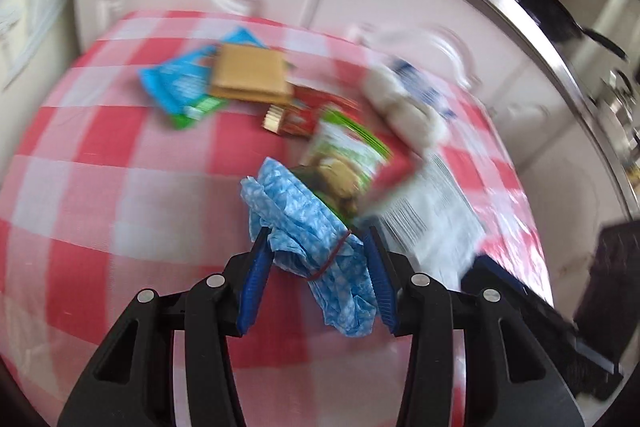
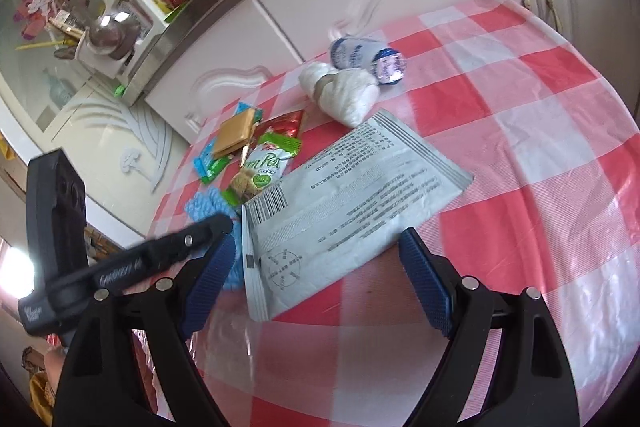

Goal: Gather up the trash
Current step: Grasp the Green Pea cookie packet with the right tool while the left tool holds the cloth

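Left gripper (image 1: 316,267): blue pads clamped on a crumpled blue patterned cloth (image 1: 312,227) bound with a red rubber band (image 1: 332,259); right gripper (image 2: 316,279): jaws wide apart, holding nothing.

Trash lies on a red-and-white checked tablecloth (image 2: 540,155): grey printed pouch (image 2: 344,203) between and just ahead of the right fingers, green cookie wrapper (image 2: 260,175) touching its far-left edge, red wrapper (image 2: 286,125) behind that, tan cardboard square (image 2: 234,135) resting on blue-green packet (image 2: 208,163), white wadded tissue (image 2: 344,95) beside white-and-blue bottle (image 2: 360,55). Left view is motion-blurred.
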The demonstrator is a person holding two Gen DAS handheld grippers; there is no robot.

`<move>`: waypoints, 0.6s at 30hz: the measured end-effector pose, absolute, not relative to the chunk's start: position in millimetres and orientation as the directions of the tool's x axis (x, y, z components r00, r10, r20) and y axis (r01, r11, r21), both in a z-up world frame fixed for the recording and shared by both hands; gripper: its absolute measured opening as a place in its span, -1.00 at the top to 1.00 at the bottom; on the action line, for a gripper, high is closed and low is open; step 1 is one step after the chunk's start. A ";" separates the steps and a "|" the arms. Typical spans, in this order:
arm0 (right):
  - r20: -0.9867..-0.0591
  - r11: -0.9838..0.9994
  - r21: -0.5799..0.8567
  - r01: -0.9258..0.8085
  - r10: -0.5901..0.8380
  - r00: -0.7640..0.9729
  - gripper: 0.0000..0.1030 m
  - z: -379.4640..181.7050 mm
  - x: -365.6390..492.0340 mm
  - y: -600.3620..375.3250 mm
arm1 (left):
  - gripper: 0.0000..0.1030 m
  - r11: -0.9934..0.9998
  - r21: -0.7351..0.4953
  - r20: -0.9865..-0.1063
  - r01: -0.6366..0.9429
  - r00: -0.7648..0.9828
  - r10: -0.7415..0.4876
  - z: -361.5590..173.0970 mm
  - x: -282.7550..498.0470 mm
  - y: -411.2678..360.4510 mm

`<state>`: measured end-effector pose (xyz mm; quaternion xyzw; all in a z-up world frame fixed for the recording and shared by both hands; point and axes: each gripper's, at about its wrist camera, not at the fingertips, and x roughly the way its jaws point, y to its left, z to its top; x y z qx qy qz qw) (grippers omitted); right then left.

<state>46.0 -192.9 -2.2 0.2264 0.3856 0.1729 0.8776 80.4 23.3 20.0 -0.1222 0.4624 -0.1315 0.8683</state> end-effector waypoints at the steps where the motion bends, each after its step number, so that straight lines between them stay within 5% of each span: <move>1: -0.599 0.838 0.533 -0.121 0.474 0.645 -0.64 -1.5 46.4 -195.9 | 0.07 0.932 -0.335 -0.770 0.138 0.529 -0.356 20.0 77.9 17.7; 10: -0.617 0.886 0.460 -0.058 0.366 0.697 -0.68 10.9 49.0 -222.5 | 0.07 0.870 -0.369 -0.767 0.328 0.421 -0.484 19.8 48.6 -29.9; 18: -0.602 0.887 0.461 -0.032 0.339 0.723 -0.75 13.8 49.2 -236.4 | 0.07 0.895 -0.361 -0.747 0.263 0.493 -0.446 29.3 44.1 -9.7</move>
